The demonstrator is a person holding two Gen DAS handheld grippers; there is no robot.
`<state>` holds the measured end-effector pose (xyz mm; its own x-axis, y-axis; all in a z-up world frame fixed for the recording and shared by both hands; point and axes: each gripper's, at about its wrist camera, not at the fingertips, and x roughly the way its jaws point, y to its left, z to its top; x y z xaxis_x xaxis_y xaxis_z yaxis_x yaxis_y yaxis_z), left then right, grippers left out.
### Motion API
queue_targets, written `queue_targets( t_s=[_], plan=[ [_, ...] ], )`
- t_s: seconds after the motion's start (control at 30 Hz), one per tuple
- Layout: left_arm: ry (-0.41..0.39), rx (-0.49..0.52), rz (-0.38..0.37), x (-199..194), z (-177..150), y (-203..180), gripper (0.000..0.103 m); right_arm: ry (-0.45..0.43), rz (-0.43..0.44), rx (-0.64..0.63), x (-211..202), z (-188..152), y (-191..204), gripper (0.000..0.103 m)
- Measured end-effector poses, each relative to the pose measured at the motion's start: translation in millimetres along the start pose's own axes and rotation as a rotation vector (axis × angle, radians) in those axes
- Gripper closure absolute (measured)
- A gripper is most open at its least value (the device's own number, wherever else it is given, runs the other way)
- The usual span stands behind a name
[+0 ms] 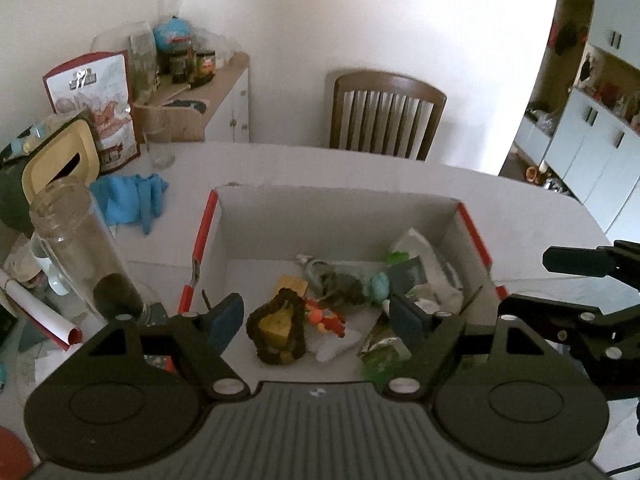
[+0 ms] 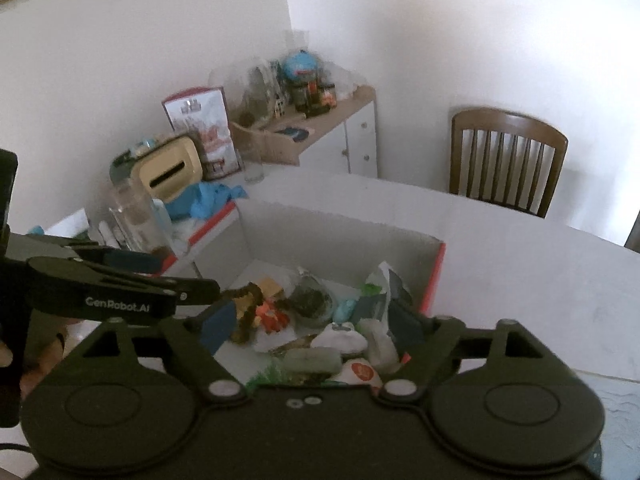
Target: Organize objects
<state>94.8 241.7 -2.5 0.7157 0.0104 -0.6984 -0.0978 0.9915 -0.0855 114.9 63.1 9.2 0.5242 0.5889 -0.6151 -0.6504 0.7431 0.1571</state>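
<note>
Looking through the left wrist camera first: the left tongs (image 1: 316, 320) hang wide open with nothing between them, right above the cardboard box (image 1: 336, 216) that sits on the white counter (image 1: 520, 200). Inside the box there's a heap of small stuff: a dark braided ornament with a yellow middle (image 1: 278, 330), a little orange-red figure (image 1: 326, 318) just beside it, a turquoise egg-shaped thing (image 1: 379, 285), some dark greenish bundle (image 1: 340, 284) and crumpled white bags (image 1: 424, 256) toward the right wall. Left of the box stands a tall clear glass bottle (image 1: 76, 248), and a blue glove (image 1: 132, 200) lies behind it. The right tongs (image 1: 576, 292) poke in from the right edge, near the box's corner. A wooden chair (image 1: 384, 114) is at the far side.

Right wrist camera now: the right tongs (image 2: 312, 324) are spread open too, empty, over the near part of the same box (image 2: 340, 228). Below them you can see a white pouch (image 2: 340, 338) and something round with an orange logo (image 2: 360, 372). The left tongs (image 2: 132, 276) come in from the left side, over the box's left wall.
</note>
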Motion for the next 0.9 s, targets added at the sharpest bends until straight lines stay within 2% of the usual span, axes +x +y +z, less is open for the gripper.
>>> queue_targets(
  t_s=[0.2, 0.3, 0.47, 0.9],
  plan=[
    [-0.027, -0.01, -0.005, -12.9, -3.0, -3.6, 0.017, -0.054, 0.017, 0.002, -20.5, -3.8, -1.0, 0.008],
    [-0.032, -0.015, -0.005, -16.8, -4.3, -4.6, 0.017, -0.072, 0.02, 0.004, -27.8, -5.8, -2.2, 0.007],
    [-0.053, -0.007, 0.01, -24.6, -5.8, -8.6, 0.0, -0.084, 0.019, 0.004, -35.3, -9.9, -3.3, 0.006],
    [-0.092, -0.006, -0.004, -44.0, -11.2, -17.5, 0.0, -0.103, -0.005, 0.007, -51.3, -19.9, -2.7, 0.005]
  ],
)
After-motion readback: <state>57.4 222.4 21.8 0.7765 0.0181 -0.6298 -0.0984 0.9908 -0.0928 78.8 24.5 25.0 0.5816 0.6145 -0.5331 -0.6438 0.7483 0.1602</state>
